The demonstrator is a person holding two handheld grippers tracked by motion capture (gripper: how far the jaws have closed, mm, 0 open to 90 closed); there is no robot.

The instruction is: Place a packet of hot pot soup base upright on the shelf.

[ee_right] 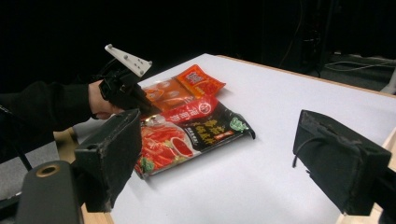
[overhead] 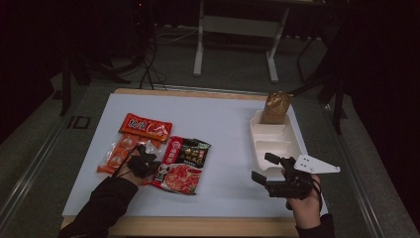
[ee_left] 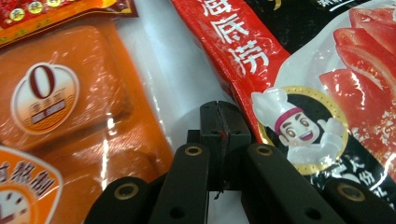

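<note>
Lower left of the high view, the clenched left tongs [ee_left: 219, 122] sat between the orange packet [ee_left: 70, 116] and the red-black packet [ee_left: 317, 93], grasping nothing.

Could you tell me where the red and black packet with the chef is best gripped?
Probably at its left edge seam: the red and black packet lies flat, so only thin edges offer a pinch. The left gripper, jaws shut, is beside that edge; come in low from the gap by the orange packet.

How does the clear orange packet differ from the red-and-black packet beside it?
The clear orange plastic packet shows orange blocks inside; the red-and-black printed packet is opaque, with a cartoon chef and tomato pictures. The orange one lies farther left, partly under a small red packet. Both lie flat on the white table.
</note>
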